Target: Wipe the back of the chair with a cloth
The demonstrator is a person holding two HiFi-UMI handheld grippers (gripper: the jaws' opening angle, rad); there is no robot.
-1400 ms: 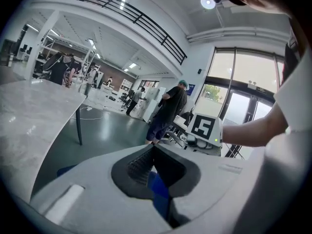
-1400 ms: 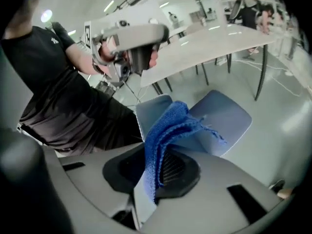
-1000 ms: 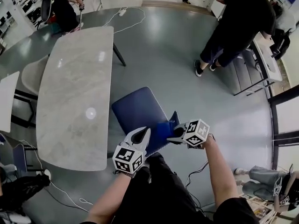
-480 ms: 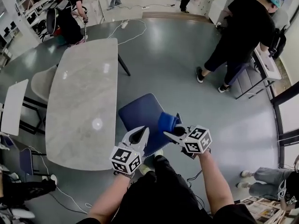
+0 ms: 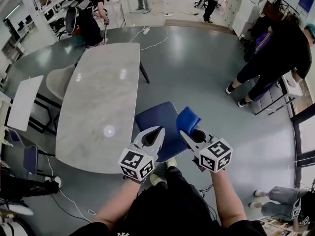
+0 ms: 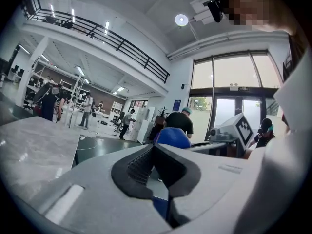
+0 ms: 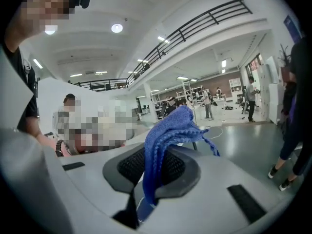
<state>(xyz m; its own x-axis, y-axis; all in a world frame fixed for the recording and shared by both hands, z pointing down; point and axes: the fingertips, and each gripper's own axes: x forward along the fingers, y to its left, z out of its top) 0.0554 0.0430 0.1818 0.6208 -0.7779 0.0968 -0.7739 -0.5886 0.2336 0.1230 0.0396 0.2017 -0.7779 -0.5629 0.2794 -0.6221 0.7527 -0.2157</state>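
Observation:
A blue chair (image 5: 158, 121) stands beside the marble table, just in front of my knees. My right gripper (image 5: 184, 133) is shut on a blue knitted cloth (image 5: 188, 119), which bunches up above its tips over the chair's right edge. In the right gripper view the cloth (image 7: 173, 128) rises from between the gripper's (image 7: 148, 156) closed pads. My left gripper (image 5: 159, 130) hovers over the chair's near edge, shut and holding nothing. The left gripper (image 6: 154, 148) view shows the pads meeting, the cloth (image 6: 173, 137) beyond them, and the chair (image 6: 159, 206) below.
A long marble table (image 5: 98, 97) lies left of the chair, with a pale chair (image 5: 60, 80) on its far side. A person in black (image 5: 275, 58) stands at the right by a low cabinet (image 5: 291, 86). Cables (image 5: 147, 33) run over the grey floor at the back.
My right gripper has lifted the cloth higher and a little to the right. Both grippers have risen towards the head camera. The person at the right now shows further away.

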